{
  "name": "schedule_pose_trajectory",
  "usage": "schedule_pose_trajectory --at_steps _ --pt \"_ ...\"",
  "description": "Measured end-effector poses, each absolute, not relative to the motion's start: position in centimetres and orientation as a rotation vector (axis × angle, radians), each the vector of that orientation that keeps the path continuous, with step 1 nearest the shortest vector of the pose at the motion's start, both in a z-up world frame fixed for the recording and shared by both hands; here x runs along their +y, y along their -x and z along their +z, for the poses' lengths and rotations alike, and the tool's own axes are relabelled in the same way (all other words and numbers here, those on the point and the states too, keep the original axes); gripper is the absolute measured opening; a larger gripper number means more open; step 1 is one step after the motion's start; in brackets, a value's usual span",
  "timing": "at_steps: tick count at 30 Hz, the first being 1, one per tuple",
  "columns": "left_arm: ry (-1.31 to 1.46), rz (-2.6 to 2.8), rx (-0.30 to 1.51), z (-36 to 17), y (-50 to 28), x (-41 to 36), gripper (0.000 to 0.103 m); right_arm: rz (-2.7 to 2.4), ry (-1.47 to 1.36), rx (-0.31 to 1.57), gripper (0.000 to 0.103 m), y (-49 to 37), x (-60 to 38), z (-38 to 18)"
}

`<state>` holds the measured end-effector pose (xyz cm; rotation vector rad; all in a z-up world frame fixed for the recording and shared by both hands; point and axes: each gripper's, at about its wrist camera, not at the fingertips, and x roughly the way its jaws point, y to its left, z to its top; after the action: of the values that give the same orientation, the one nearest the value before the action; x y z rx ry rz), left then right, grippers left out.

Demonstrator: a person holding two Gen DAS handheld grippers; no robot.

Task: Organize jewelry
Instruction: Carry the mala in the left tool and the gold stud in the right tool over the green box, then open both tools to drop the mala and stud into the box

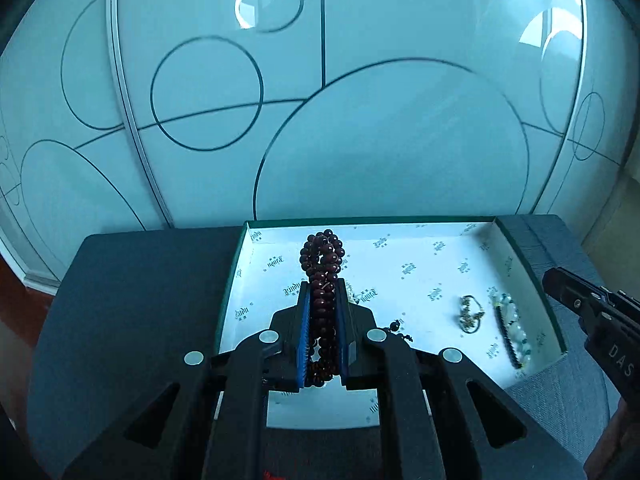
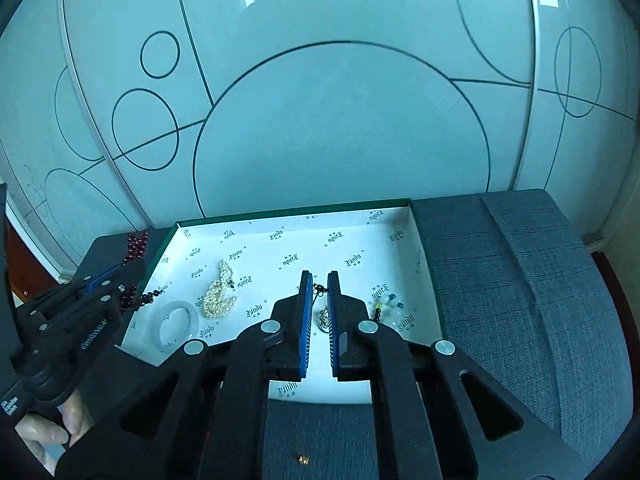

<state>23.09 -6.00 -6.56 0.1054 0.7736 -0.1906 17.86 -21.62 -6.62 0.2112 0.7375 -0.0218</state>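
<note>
**Both grippers clamped on jewelry over the printed box**

The left gripper [image 1: 323, 292] pinches a dark red bead strand [image 1: 323, 256]; the right gripper [image 2: 319, 286] nips a thin chain [image 2: 320, 289], partly hidden between its pads. Below lies a white-lined box [image 2: 426, 256], green-edged, on grey fabric [image 2: 520, 280] before a glossy circle-patterned wall [image 2: 340, 120]. Pearls [image 2: 219, 294] and a pale bangle [image 2: 178, 326] sit lower left; the lining's repeated logo is unreadable
</note>
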Motion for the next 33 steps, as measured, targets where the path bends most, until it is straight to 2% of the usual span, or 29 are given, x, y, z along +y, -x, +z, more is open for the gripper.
schedule_pose_trajectory --at_steps 19,20,22,23,24,30,33 --pt "-0.102 -0.164 0.898 -12.9 -27.0 -5.5 0.013 0.004 -0.165 0.905 0.008 -24.0 -19.8 -13.1" --pt "-0.101 -0.168 0.9 -13.0 -27.0 -5.4 0.015 0.0 -0.165 0.906 0.009 -24.0 -19.8 -13.2" --pt "-0.105 -0.171 0.904 -13.0 -27.0 -5.4 0.027 -0.003 -0.168 0.906 0.017 -23.9 -19.9 -13.2" --pt "-0.103 -0.171 0.907 -12.9 -26.9 -5.2 0.037 -0.006 -0.169 0.904 0.024 -23.9 -20.0 -13.2" --pt "-0.1 -0.172 0.908 -12.9 -26.8 -5.2 0.042 -0.011 -0.168 0.901 0.025 -23.8 -20.0 -13.1" --pt "-0.068 -0.166 0.906 -12.0 -26.1 -4.2 0.051 -0.019 -0.19 0.884 0.025 -22.6 -20.7 -11.7" --pt "-0.052 -0.167 0.898 -11.2 -25.2 -3.4 0.052 -0.021 -0.205 0.87 0.025 -21.1 -21.0 -10.7"
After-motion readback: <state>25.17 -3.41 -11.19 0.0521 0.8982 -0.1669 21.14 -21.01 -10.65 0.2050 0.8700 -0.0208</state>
